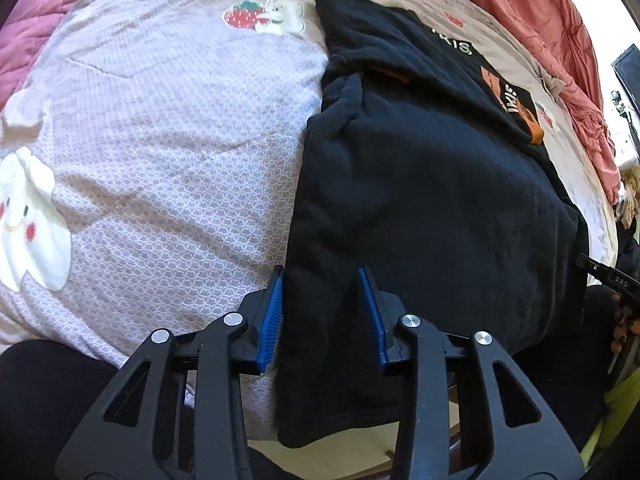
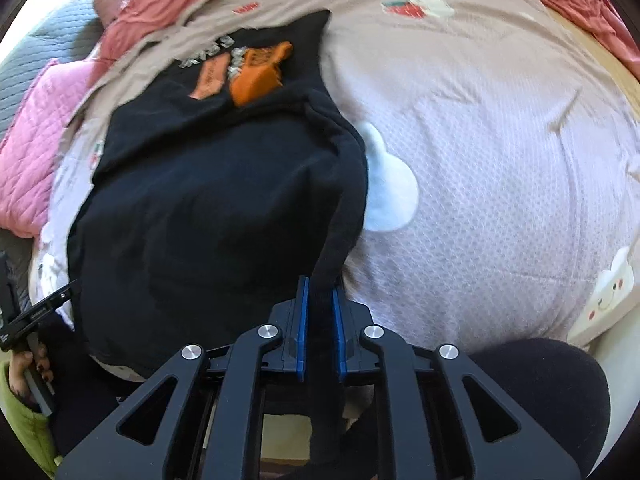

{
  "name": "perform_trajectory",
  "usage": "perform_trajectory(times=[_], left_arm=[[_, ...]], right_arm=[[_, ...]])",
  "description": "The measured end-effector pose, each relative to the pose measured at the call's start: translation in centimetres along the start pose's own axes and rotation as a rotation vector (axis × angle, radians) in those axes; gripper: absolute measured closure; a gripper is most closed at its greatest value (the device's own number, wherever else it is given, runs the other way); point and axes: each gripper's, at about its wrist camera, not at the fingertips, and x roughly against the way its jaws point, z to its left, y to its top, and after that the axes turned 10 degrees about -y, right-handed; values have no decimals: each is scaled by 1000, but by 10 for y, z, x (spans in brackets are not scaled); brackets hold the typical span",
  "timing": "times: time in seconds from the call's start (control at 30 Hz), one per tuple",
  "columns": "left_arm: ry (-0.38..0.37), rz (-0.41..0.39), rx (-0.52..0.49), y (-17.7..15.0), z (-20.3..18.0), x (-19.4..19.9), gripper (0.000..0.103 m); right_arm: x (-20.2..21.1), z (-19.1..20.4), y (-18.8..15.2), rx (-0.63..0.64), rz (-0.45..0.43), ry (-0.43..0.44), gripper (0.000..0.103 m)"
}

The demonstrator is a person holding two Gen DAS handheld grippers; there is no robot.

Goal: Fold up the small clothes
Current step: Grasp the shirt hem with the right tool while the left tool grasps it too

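Observation:
A black garment (image 1: 420, 184) with orange patches and white lettering lies partly folded on the bed, its near edge hanging over the bed's front. In the left wrist view my left gripper (image 1: 320, 272) points steeply down at the garment's near left corner. Black cloth fills the gap between its blue pads (image 1: 272, 312), which press on it from both sides. In the right wrist view the same garment (image 2: 208, 200) has a thick rolled right edge. My right gripper (image 2: 319, 284) is shut narrowly on the lower end of that edge.
The bed has a lilac patterned cover (image 1: 168, 152) with white bunny and strawberry patches. A pink quilt (image 2: 32, 152) and a salmon duvet (image 1: 552, 40) lie along the far sides. A hand (image 2: 28, 364) holds the other gripper at the left edge. My dark trouser leg (image 2: 540, 392) is near the front.

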Motion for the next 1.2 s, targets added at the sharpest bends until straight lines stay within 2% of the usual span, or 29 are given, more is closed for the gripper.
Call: perform_trajectory(times=[0.07,0.2,0.23,0.27,0.3,0.47,0.6,0.77,0.9,1.03,1.2], left_arm=[[-5,7,12,1,2,-3,72],[-7,0,10,1,0,-6,74],[-6,-7,5,1,-1,-5,78],[-9,-10,2,1,-2,-5,86],[-8,-19,0,1,-3,-3,94],[-64,-96,4,2,-3,14,98],[-87,-183,-60,0,-17,33,99],[-148,-228,-47,8,-16,45,99],[-188,-268,3,31,-9,54,99],[-188,-317,16,66,-12,61,99],[-191,-346,64,103,-10,55,99]], right_arm=[[-7,-2,0,-9,25,-15,70],[-17,-2,-1,-3,66,5,70],[-18,-3,-2,-1,69,17,76],[-19,-3,-2,-1,71,35,90],[-17,-3,-2,-3,65,59,95],[-2,-9,-1,-20,-3,155,95],[7,-18,3,-72,-53,223,95],[27,-30,9,-120,-159,290,95],[47,-30,32,-91,-267,273,95],[57,-30,63,-103,-330,281,95],[49,-20,99,-94,-358,239,95]])
